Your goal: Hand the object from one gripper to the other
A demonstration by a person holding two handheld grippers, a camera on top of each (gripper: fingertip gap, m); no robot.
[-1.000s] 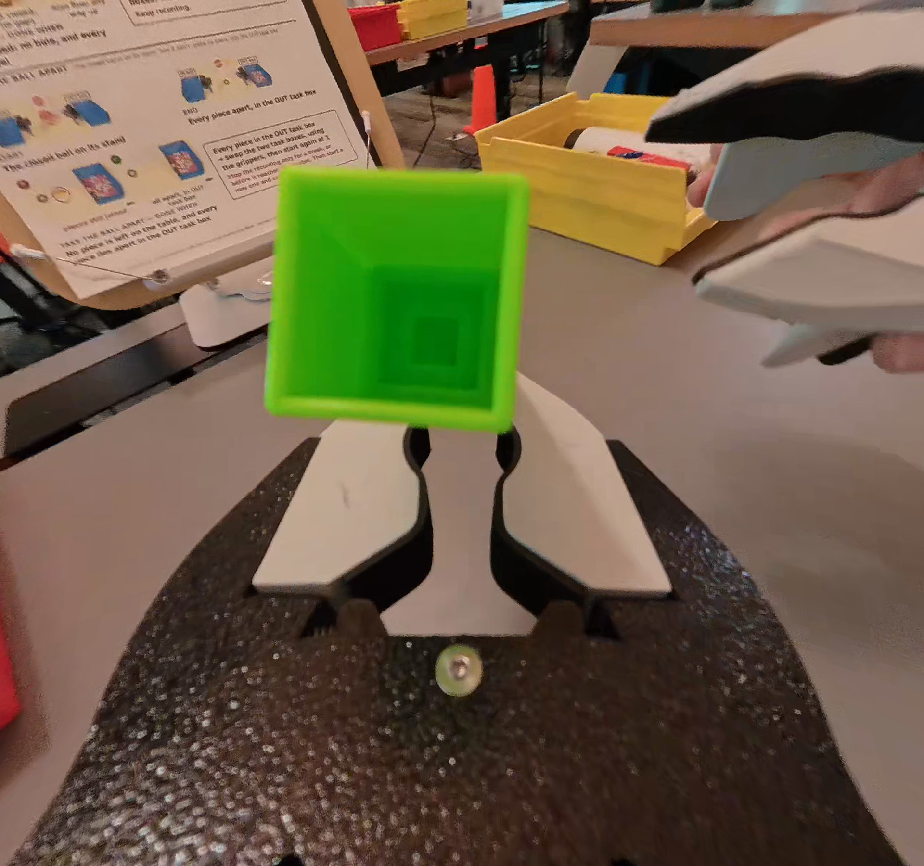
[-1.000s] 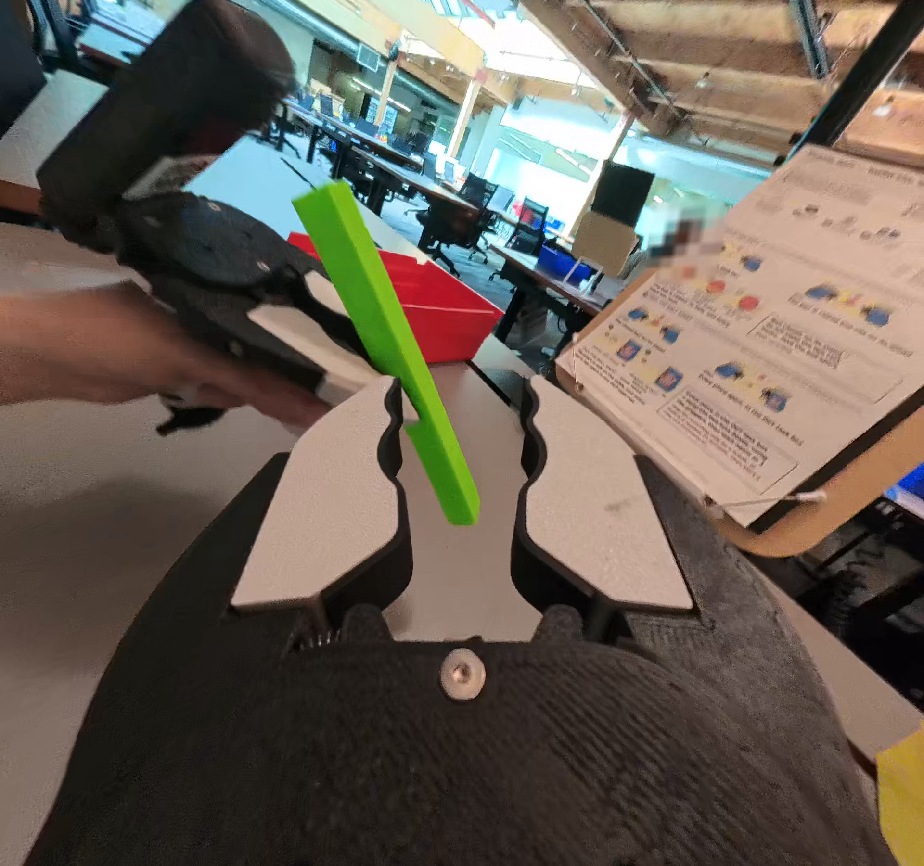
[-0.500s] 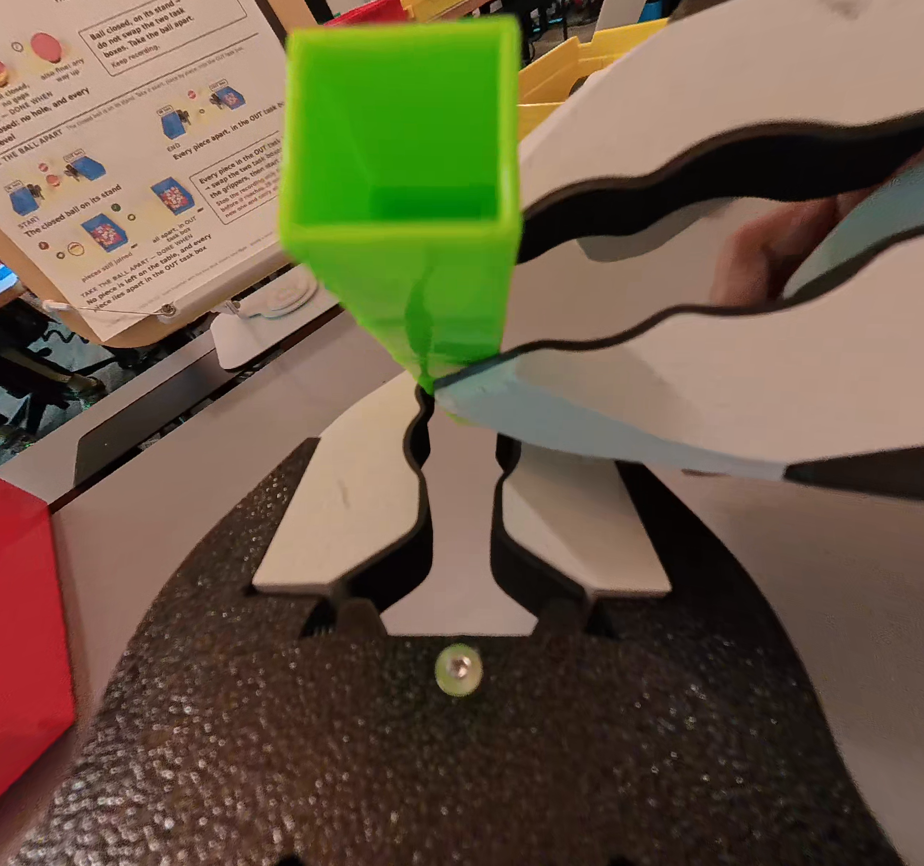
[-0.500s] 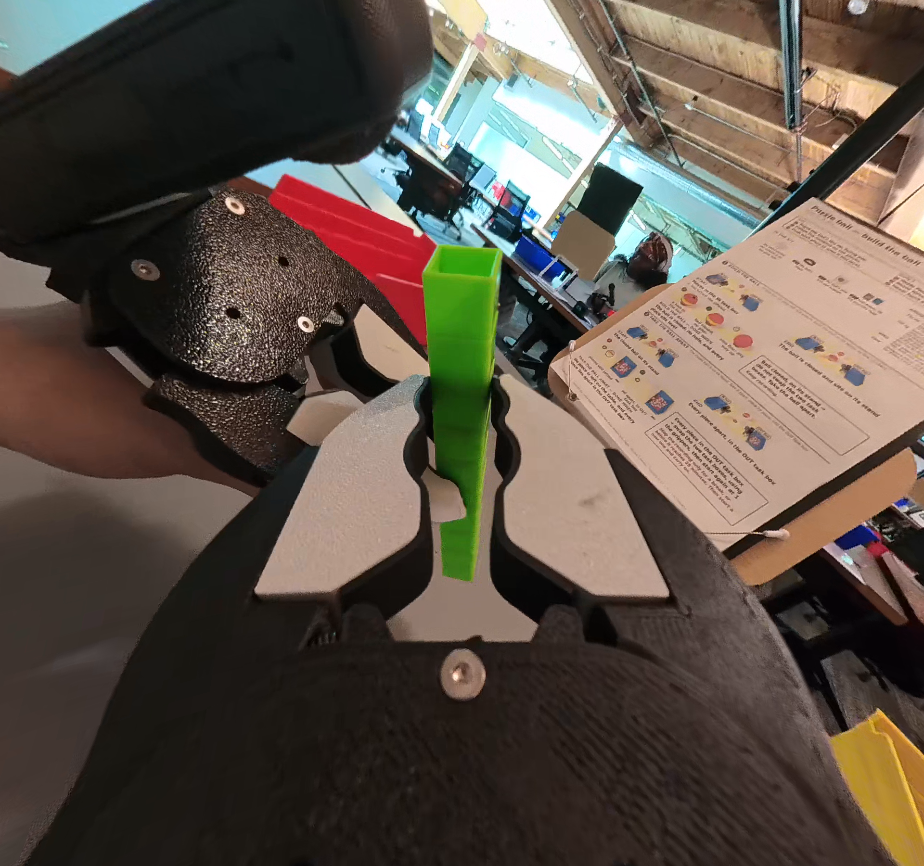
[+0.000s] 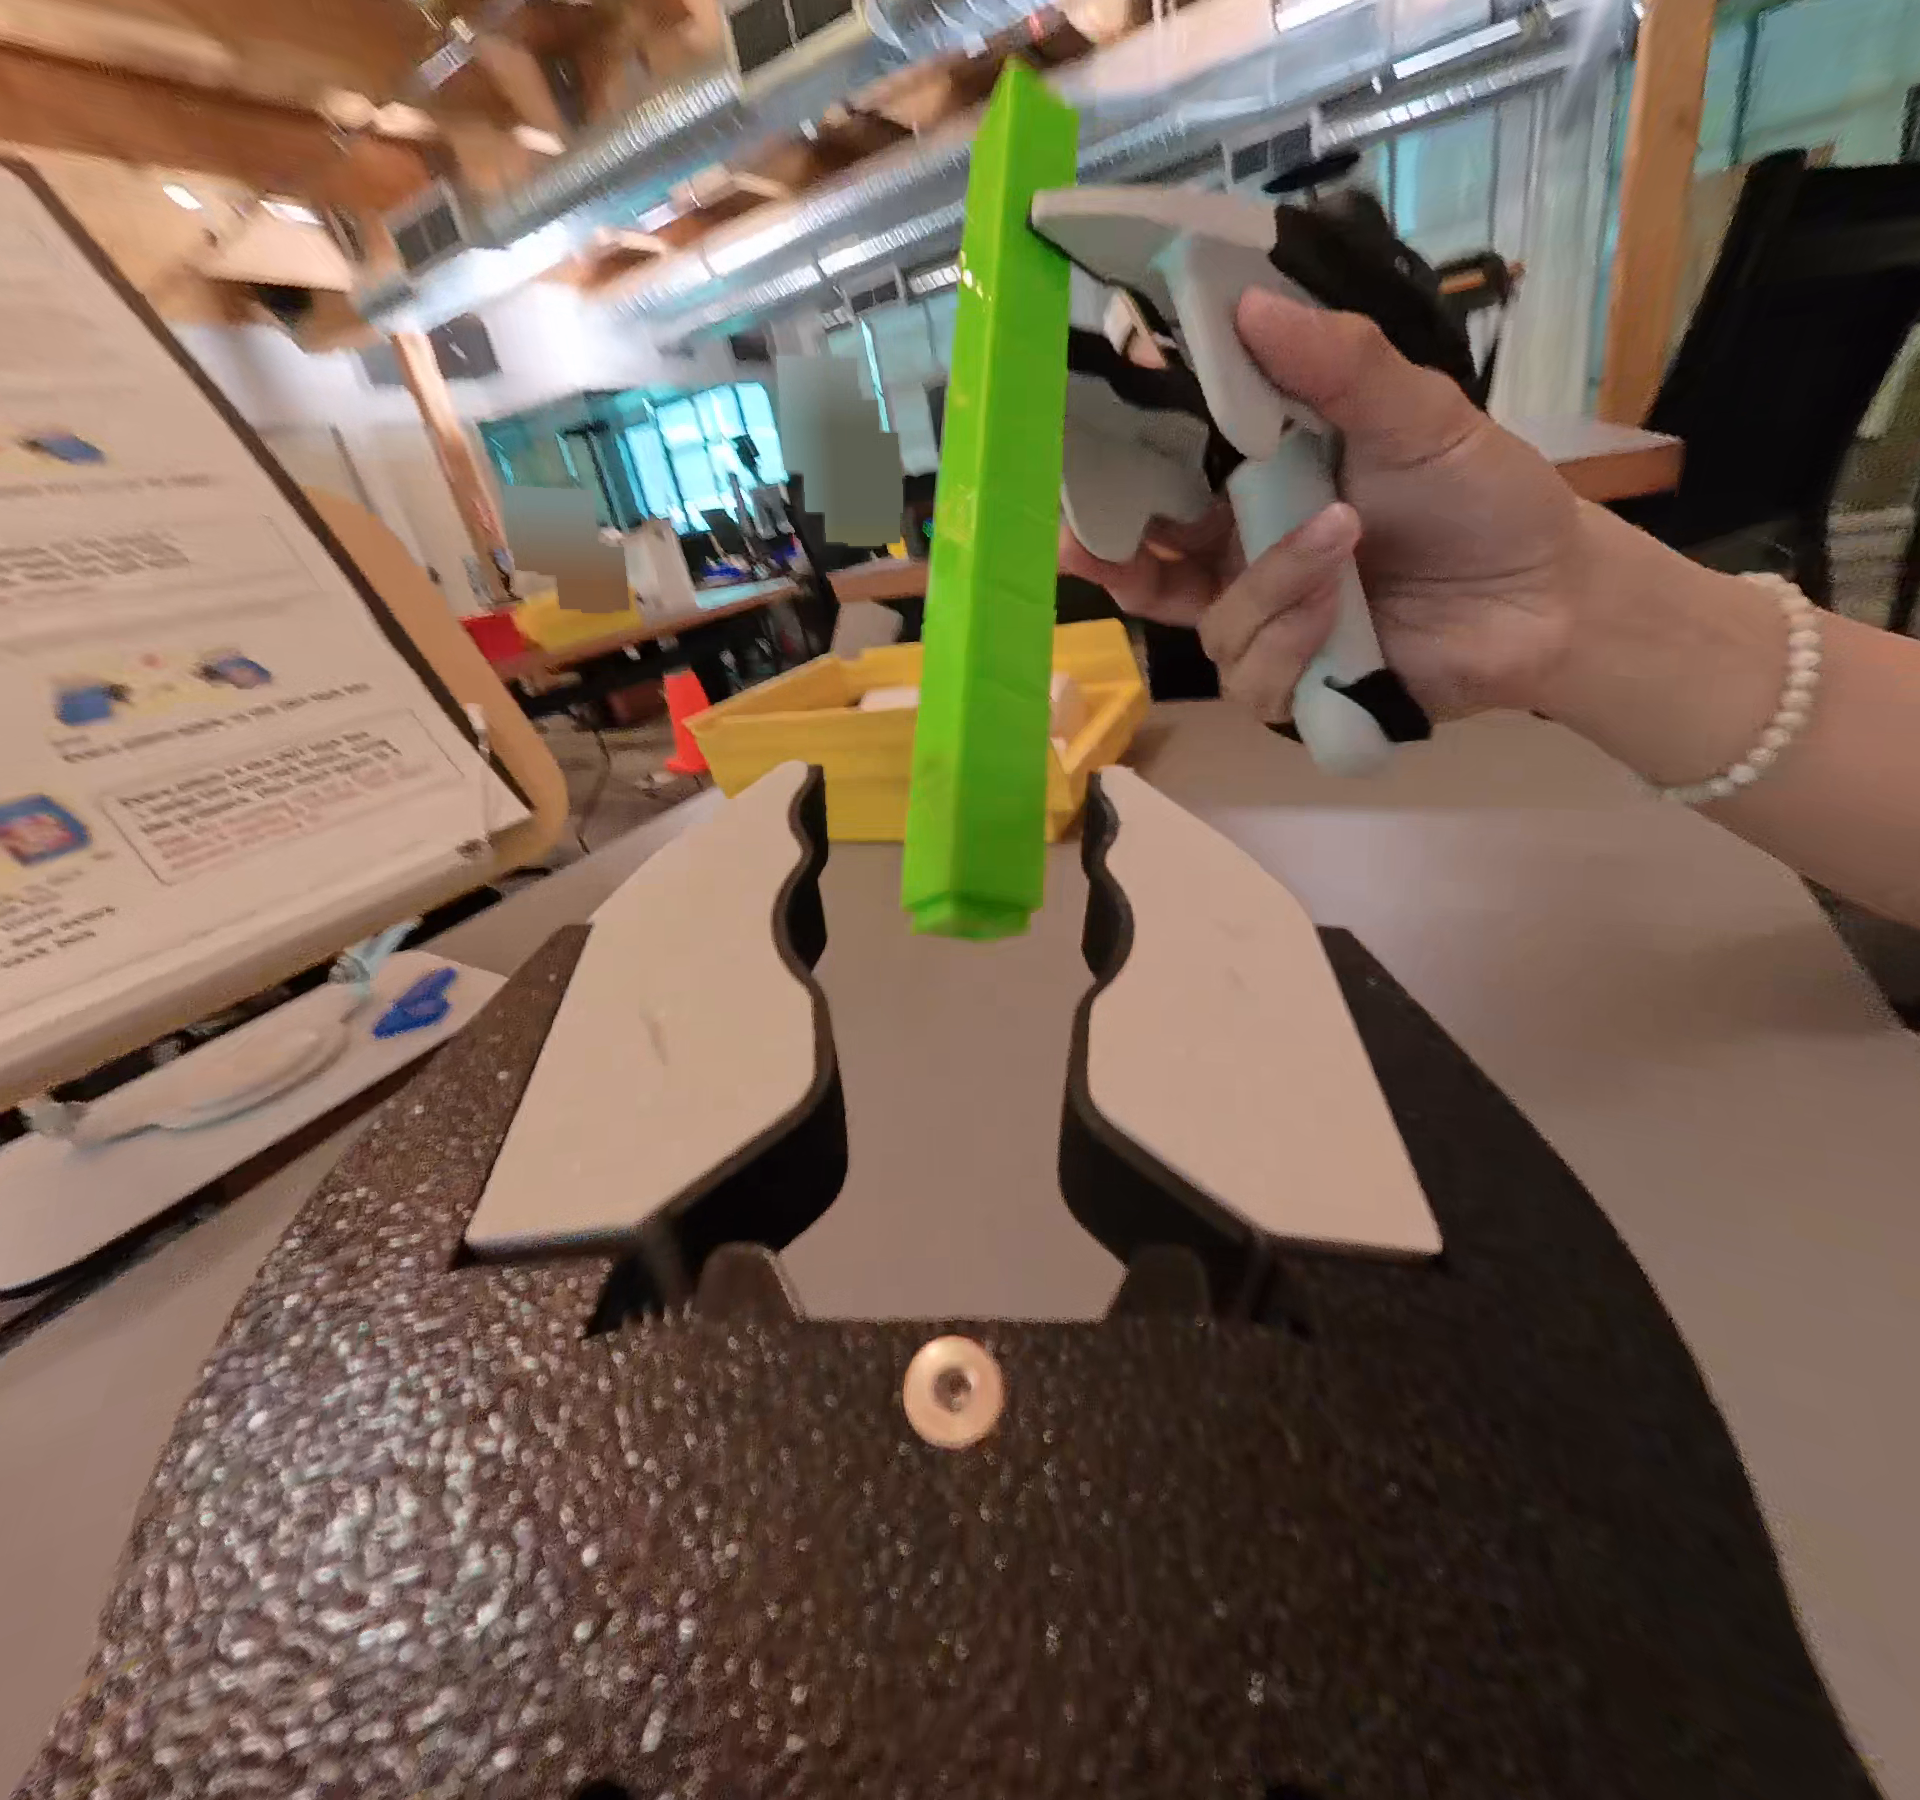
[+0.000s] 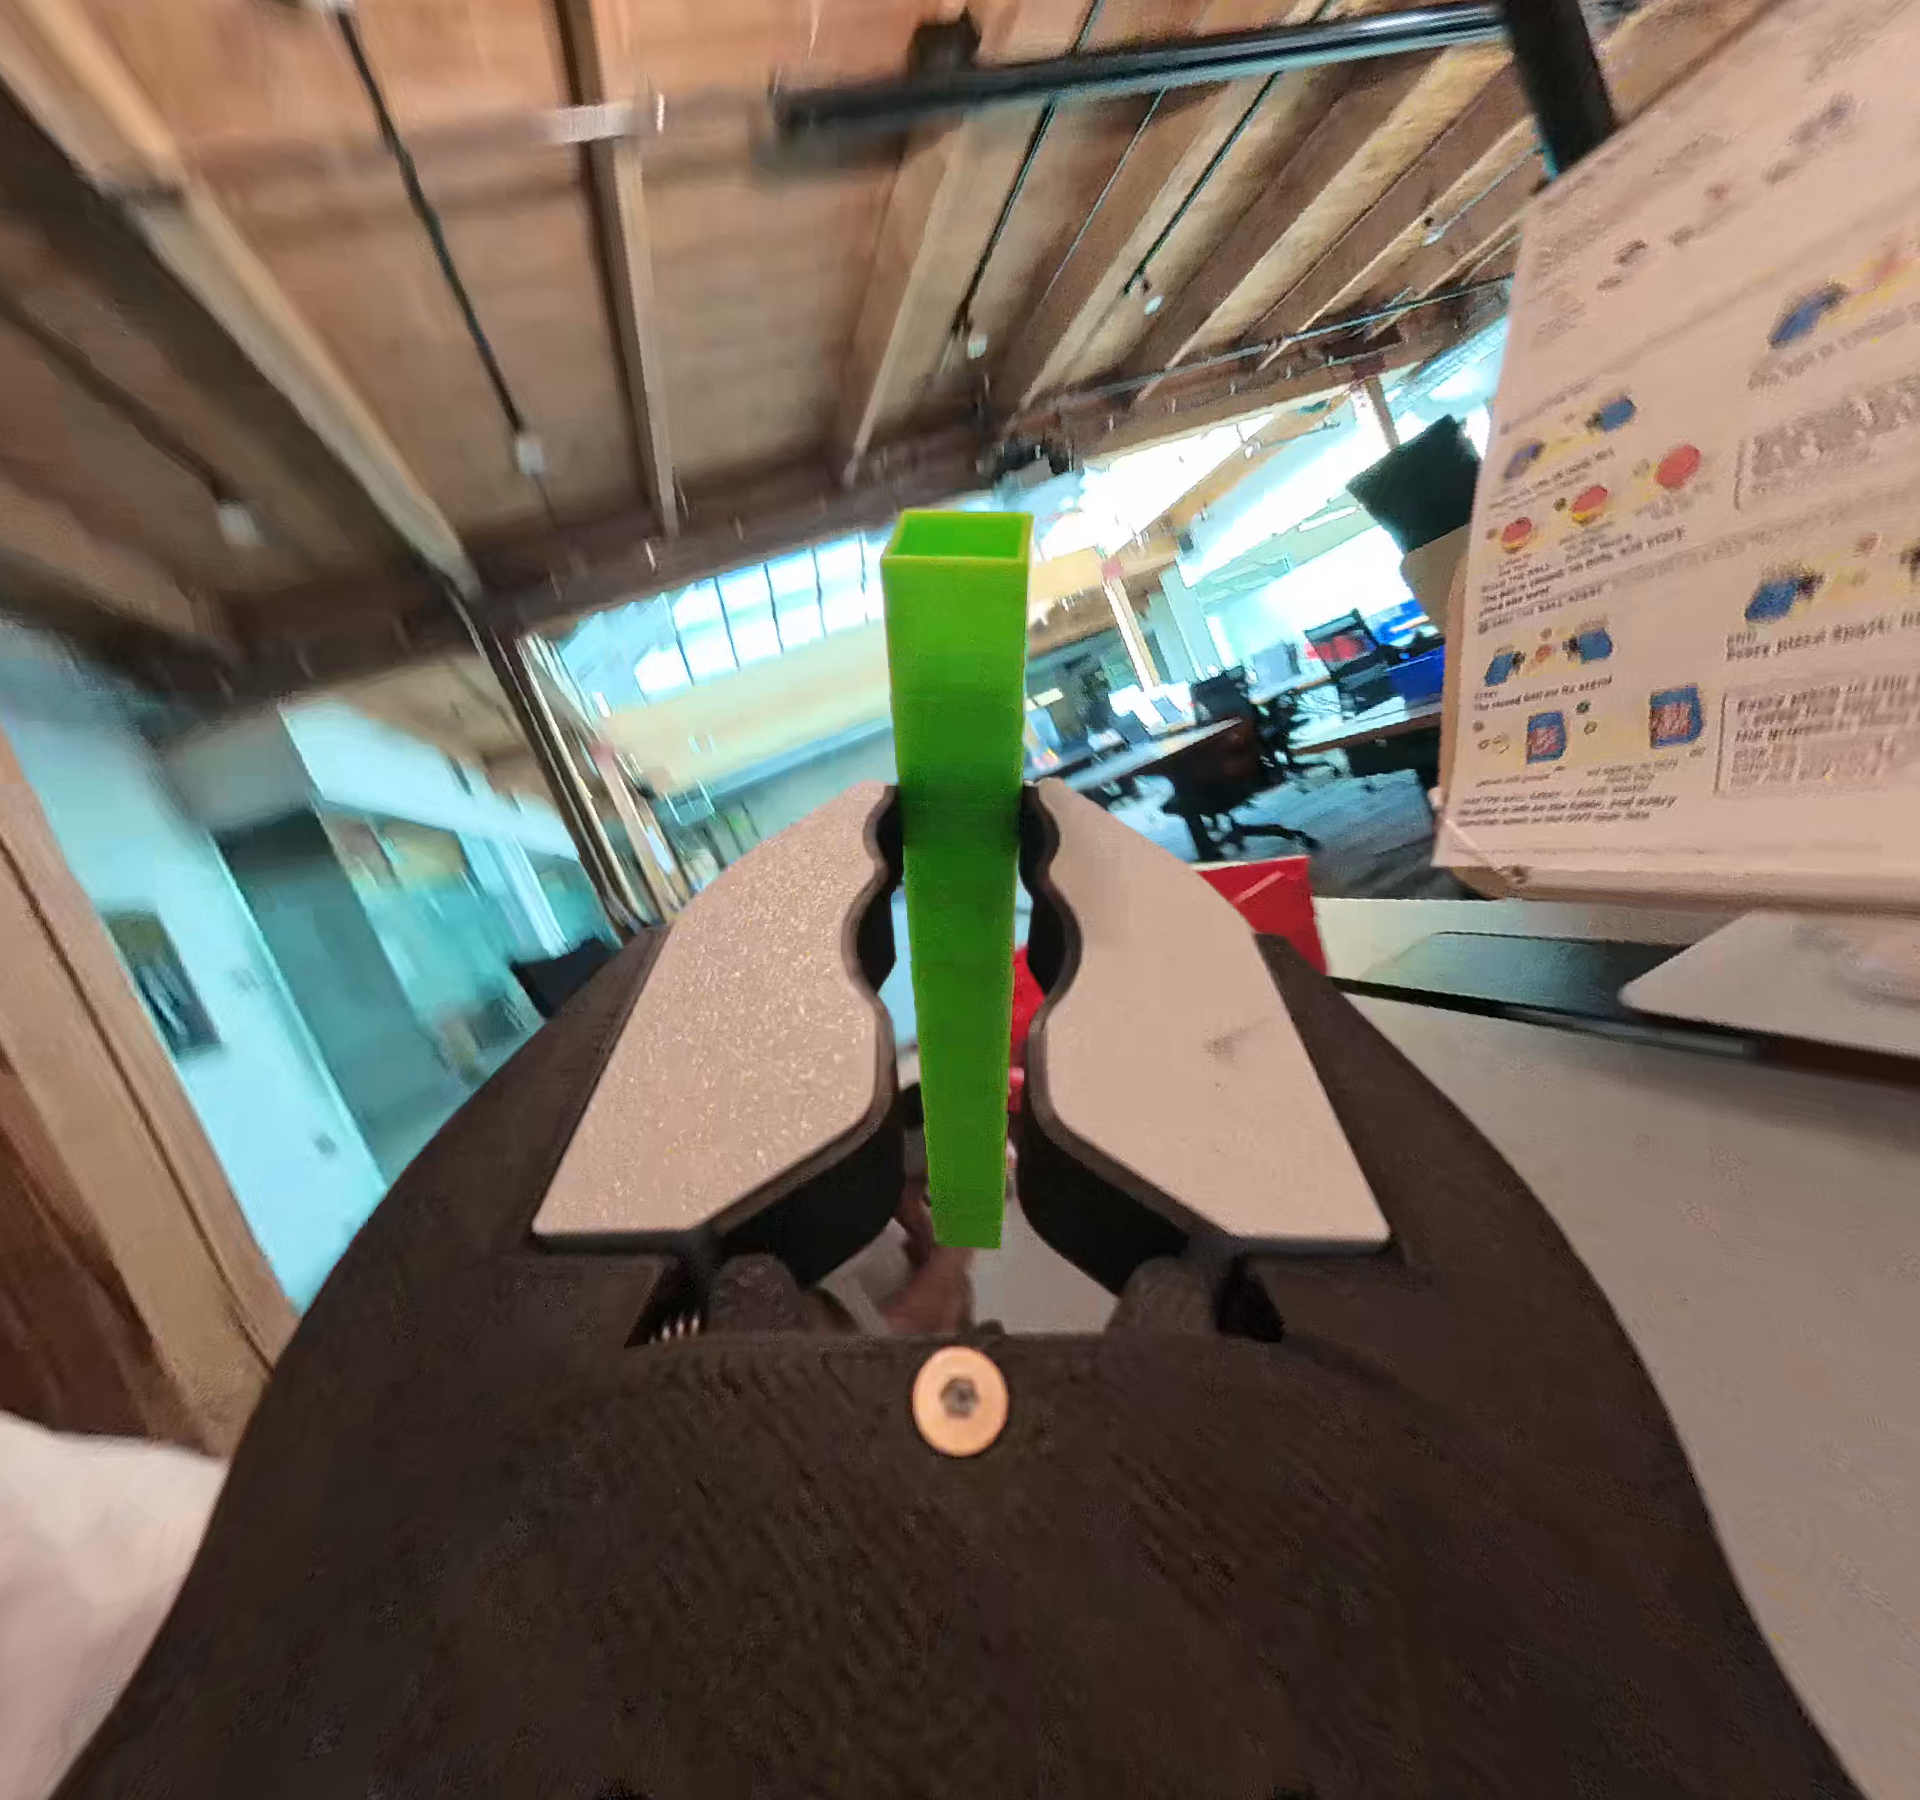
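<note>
- Spreading under everything is the grey table (image 5: pixel 1558 971), which in the left wrist view runs out toward 3 o'clock; nothing of the task rests on it, since the handover takes place in the air above it.
- Leaning at 9 o'clock in the left wrist view and at 2 o'clock in the right, the instruction board (image 5: pixel 156 607) plays no part in the transfer.
- Sitting at 12 o'clock behind the left fingers, the yellow bin (image 5: pixel 810 742) is well apart from the action (only the left wrist view shows it).
- Gripping hard, the right gripper (image 6: pixel 956 919) has its jaws pressed against both sides of the green tube (image 6: pixel 956 815), probably at mid-length so that it stays balanced and upright.
- Standing wide apart, the jaws of the left gripper (image 5: pixel 951 877) leave clear gaps on either side of the tube's lower end, so I judge this one has let go and the handover is all but made.
- Holding the right tool's handle at 2 o'clock is a hand (image 5: pixel 1455 545), seen only from the left camera, which also shows the tube's whole length, slightly tilted.
- Showing the tube's open square mouth at 12 o'clock, the right camera gives what the left cannot; whether the tube's bottom end is closed I cannot tell, as both views are blurred.
</note>
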